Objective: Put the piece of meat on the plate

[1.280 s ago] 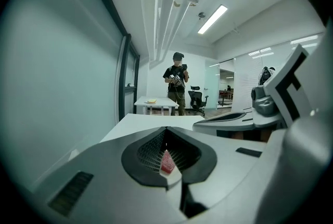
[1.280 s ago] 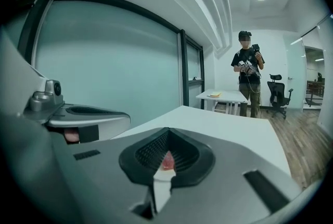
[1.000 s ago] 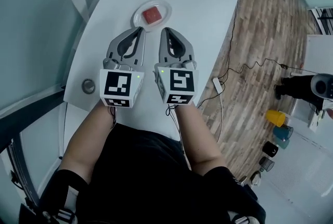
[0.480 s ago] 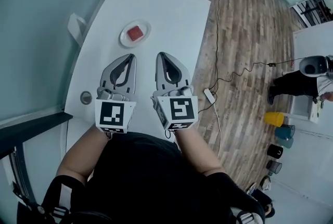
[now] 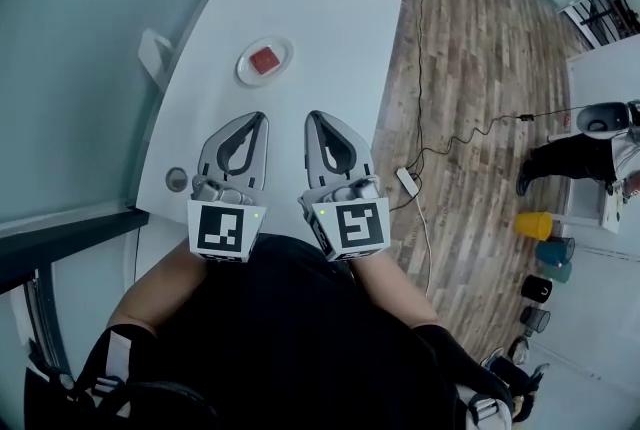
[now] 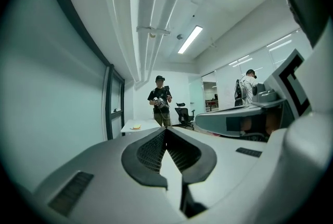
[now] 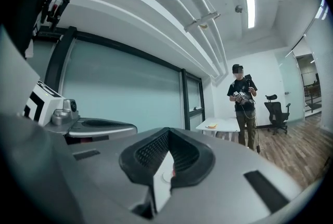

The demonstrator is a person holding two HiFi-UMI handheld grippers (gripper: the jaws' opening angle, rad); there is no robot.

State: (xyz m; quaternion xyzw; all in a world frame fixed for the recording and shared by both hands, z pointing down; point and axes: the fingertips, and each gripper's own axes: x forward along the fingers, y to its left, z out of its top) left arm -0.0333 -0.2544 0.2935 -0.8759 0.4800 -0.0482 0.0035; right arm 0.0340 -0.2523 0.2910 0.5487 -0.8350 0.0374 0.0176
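The jaws of the left gripper point(image 6: 165, 130) were pressed together at their tips with nothing between them. Those of the right gripper point(image 7: 167, 132) were likewise closed and empty. Both tools were held side by side, just apart, over the near edge of the white counter point(image 5: 320, 28) and were pointed level toward its far end. The piece of meat point(image 5: 264, 60), a red block, was seen lying on the small round plate point(image 5: 246, 73). The plate was set on the counter's far left part, well apart from the two grippers. A round fitting point(image 5: 177, 180) was sunk in the counter near the left gripper. To the right, a white power strip point(image 5: 405, 181) and its cable were laid on the wood floor point(image 5: 480, 68). A person in dark clothes point(image 7: 243, 108) was pictured standing beyond the far end.
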